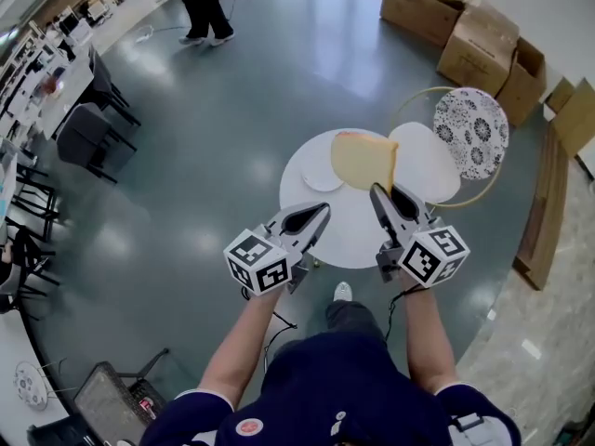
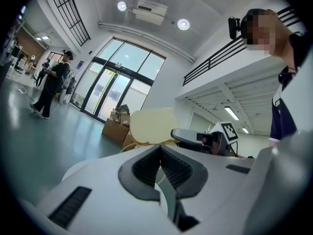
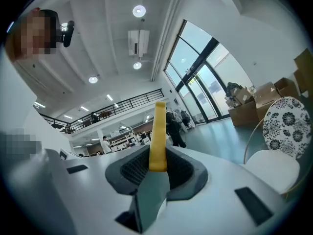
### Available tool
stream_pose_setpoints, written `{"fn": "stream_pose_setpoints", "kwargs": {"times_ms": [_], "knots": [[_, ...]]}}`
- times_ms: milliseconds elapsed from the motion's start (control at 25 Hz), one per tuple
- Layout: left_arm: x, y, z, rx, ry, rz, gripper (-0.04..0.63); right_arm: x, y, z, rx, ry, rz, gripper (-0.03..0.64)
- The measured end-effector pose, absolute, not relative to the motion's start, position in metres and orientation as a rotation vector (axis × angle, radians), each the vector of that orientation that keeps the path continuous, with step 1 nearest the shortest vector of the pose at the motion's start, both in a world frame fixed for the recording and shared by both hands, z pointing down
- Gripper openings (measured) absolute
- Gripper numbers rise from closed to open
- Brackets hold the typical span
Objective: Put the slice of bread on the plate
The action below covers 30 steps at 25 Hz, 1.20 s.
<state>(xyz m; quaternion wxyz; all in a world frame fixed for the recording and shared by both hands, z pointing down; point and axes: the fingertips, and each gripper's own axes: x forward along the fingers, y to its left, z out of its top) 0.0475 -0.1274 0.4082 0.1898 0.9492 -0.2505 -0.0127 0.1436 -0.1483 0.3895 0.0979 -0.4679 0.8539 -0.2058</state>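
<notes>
A pale yellow slice of bread (image 1: 363, 159) stands on edge in the air over the round white table (image 1: 349, 232). My right gripper (image 1: 377, 190) is shut on its lower edge. In the right gripper view the bread (image 3: 159, 131) shows edge-on, rising from between the pads. A small white plate (image 1: 320, 175) lies on the table just left of the slice. My left gripper (image 1: 319, 212) hovers over the table's near left part, jaws together and nothing in them. From the left gripper view the bread (image 2: 152, 125) and the right gripper (image 2: 195, 137) show ahead of the shut left gripper (image 2: 159, 152).
Behind the table at the right stands a chair with a white seat (image 1: 426, 161) and a patterned round back (image 1: 471, 133). Cardboard boxes (image 1: 469, 28) sit at the back right. A person (image 1: 204, 3) stands far off on the grey floor; desks and black chairs (image 1: 88, 124) line the left.
</notes>
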Motion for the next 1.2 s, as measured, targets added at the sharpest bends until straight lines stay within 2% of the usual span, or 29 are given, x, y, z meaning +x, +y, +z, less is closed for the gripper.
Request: {"fn": "stream_pose_setpoints", "kwargs": {"times_ms": [320,600,1200], "knots": [[0.075,-0.179,0.405,2.633,-0.809,-0.015,0.007,0.172,-0.206,0.392,-1.258,2.558,-0.680,0.089],[0.067,-0.199,0.402,2.637,-0.844,0.024,0.006,0.159,-0.233,0.399,-1.194,2.557,-0.735,0.089],[0.070,-0.240,0.400,2.664,-0.708,-0.013,0.006,0.165,-0.253,0.391,-1.321,2.466,-0.694,0.089]]}}
